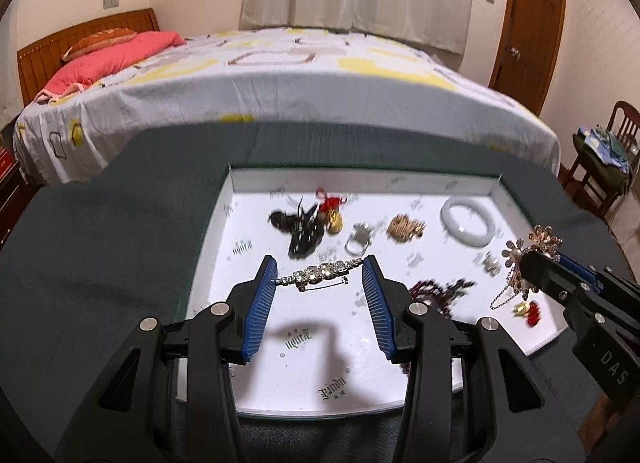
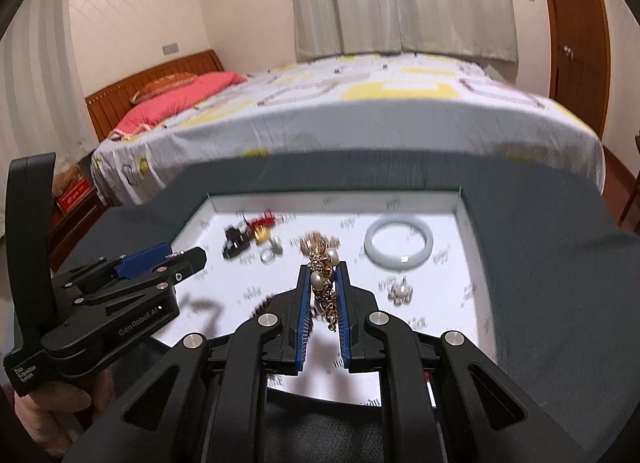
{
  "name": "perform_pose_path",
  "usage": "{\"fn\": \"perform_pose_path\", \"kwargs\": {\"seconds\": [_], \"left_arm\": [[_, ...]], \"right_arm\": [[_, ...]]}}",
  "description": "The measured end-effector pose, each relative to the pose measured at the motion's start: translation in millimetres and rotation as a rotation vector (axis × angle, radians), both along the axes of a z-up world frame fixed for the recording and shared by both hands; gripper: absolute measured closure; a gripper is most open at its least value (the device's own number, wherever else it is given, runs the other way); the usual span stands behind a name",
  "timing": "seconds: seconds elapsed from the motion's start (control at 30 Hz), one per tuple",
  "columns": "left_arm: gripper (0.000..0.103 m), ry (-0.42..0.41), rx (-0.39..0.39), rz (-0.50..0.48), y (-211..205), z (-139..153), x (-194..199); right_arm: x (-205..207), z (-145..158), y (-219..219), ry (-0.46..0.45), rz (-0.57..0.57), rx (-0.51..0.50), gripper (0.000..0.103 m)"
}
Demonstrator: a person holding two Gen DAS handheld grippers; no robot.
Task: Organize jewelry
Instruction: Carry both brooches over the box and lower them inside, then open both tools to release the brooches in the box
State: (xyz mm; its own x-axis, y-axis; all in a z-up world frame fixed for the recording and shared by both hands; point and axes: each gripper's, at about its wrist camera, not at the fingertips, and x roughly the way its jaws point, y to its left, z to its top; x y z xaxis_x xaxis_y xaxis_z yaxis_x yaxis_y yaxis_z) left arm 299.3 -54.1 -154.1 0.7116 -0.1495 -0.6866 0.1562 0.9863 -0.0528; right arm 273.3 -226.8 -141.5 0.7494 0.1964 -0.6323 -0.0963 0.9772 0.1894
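Note:
A shallow white tray (image 1: 230, 199) on a dark green table holds several pieces of jewelry. My left gripper (image 1: 319, 277) holds a long rhinestone bar brooch (image 1: 320, 274) by its two ends, above the tray. My right gripper (image 2: 325, 277) is shut on a gold and pearl flower brooch with chains (image 2: 326, 281); it shows at the right of the left wrist view (image 1: 528, 259). In the tray lie a white jade bangle (image 1: 466, 222), a silver ring (image 1: 357, 244), a gold piece (image 1: 405, 227), a black hair ornament (image 1: 302, 233), a red and gold charm (image 1: 331, 209) and dark red beads (image 1: 434, 291).
A bed (image 1: 280, 75) with a white and yellow cover stands just behind the table. A wooden chair (image 1: 604, 159) with clothes is at the right, a brown door (image 1: 532, 15) behind it. A small pearl earring pair (image 2: 400, 293) and a small red piece (image 1: 528, 309) lie in the tray.

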Motion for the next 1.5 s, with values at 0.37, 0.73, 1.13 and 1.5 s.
{"fn": "perform_pose_path", "kwargs": {"seconds": [0.37, 0.73, 1.13, 1.5], "left_arm": [[0.06, 0.032, 0.025, -0.003, 2.1, -19.3, 4.3], [0.06, 0.062, 0.025, -0.004, 2.6, -31.4, 6.7], [0.059, 0.089, 0.018, 0.001, 6.1, -36.8, 9.4], [0.059, 0.09, 0.021, 0.0, 5.4, -36.7, 9.4]], "right_arm": [[5.3, -33.4, -2.0, 0.085, -0.006, 0.011, 0.09], [8.2, -36.2, -15.6, 0.101, -0.019, 0.062, 0.089], [11.2, -41.9, -23.7, 0.116, -0.033, 0.107, 0.086], [14.7, -44.3, -23.4, 0.125, -0.042, 0.101, 0.084]]}}
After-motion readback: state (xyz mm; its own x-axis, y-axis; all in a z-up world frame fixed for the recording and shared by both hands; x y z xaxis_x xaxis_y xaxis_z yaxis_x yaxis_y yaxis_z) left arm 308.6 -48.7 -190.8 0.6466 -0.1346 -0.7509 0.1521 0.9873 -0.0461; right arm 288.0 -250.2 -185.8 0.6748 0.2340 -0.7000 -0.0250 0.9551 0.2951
